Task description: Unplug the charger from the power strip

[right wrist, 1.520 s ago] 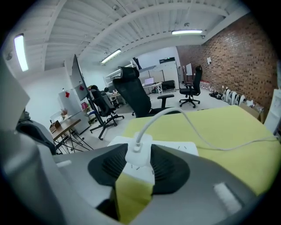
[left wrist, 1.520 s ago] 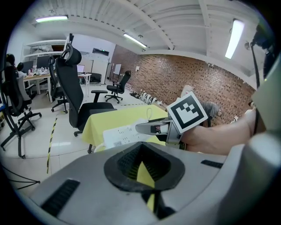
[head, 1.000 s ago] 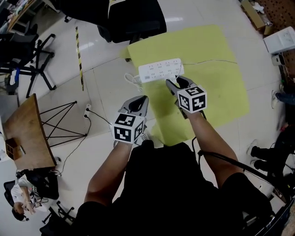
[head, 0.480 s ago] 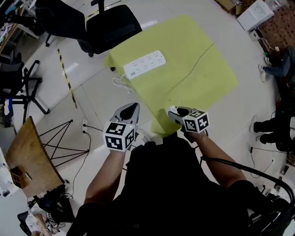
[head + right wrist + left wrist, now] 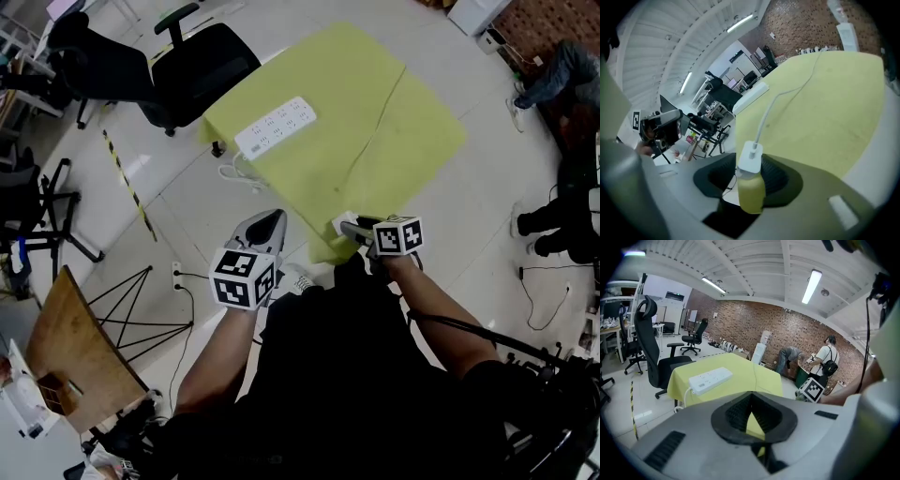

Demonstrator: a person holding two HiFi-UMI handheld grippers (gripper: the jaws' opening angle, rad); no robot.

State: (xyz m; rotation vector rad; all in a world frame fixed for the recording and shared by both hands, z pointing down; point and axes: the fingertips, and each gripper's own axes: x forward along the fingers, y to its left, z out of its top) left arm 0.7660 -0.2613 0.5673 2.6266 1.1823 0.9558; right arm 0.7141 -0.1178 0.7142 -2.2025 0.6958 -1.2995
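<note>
The white power strip lies at the far left of the yellow-covered table, with no plug in its sockets. My right gripper hangs over the table's near corner, with the white charger between its jaws. The jaws are opening, though the pads still touch the charger. The charger's thin white cable runs from it across the cloth. My left gripper is shut and empty, off the table's near left edge over the floor. From the left gripper view, the power strip lies ahead on the cloth.
A black office chair stands beyond the strip's end of the table. A wooden board on a wire frame sits on the floor at the left. The strip's own cord hangs to the floor. People stand at the right.
My right gripper has drawn back from the power strip to the table's near corner, bringing the charger with it. The left gripper has also pulled back, and the head view has swung.
</note>
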